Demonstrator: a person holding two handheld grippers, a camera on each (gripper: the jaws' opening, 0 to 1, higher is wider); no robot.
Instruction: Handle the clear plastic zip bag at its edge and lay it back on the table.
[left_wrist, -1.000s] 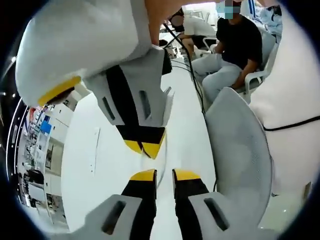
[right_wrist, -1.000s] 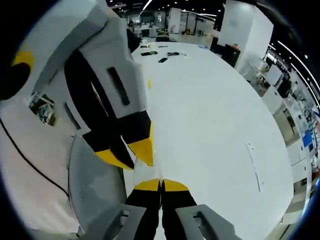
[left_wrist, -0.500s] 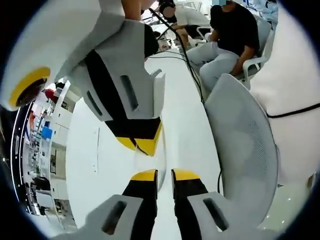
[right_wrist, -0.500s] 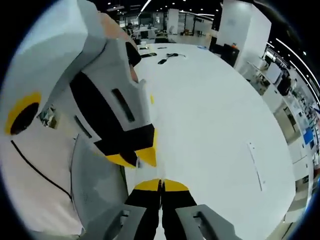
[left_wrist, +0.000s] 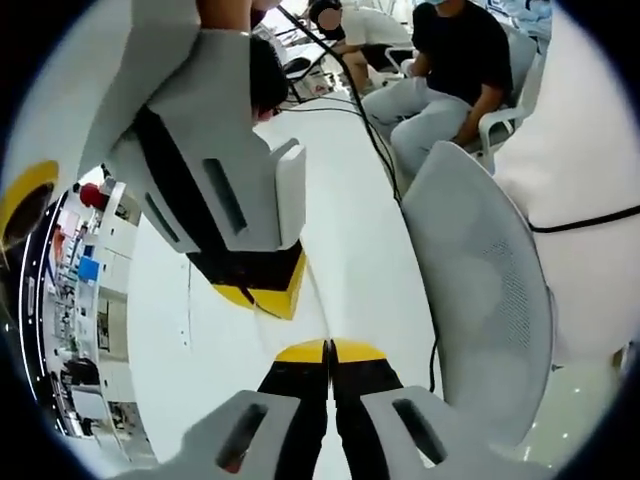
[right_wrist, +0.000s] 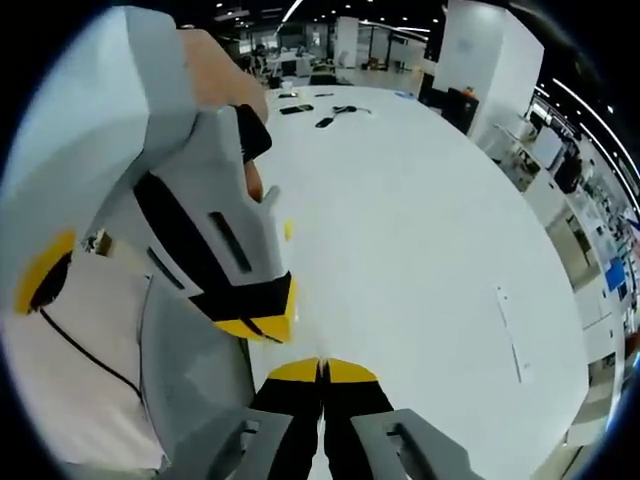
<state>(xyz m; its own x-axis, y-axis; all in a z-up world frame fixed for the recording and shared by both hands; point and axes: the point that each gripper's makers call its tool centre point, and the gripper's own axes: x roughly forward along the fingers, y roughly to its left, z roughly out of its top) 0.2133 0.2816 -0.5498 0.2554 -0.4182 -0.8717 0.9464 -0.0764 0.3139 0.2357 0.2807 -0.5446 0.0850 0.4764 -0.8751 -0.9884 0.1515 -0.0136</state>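
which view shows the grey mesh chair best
The left gripper view: the grey mesh chair shows its whole backrest, right of the shut left gripper. The right gripper view catches only a slice of it at lower left.

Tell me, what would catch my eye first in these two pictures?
Probably the big grey-and-black tools with yellow tips: the right tool looms from the upper left of the left gripper view, nearly meeting the left tool, whose tips are pressed together. Behind them lies a wide white table, with a grey mesh chair beside it and seated people further back.
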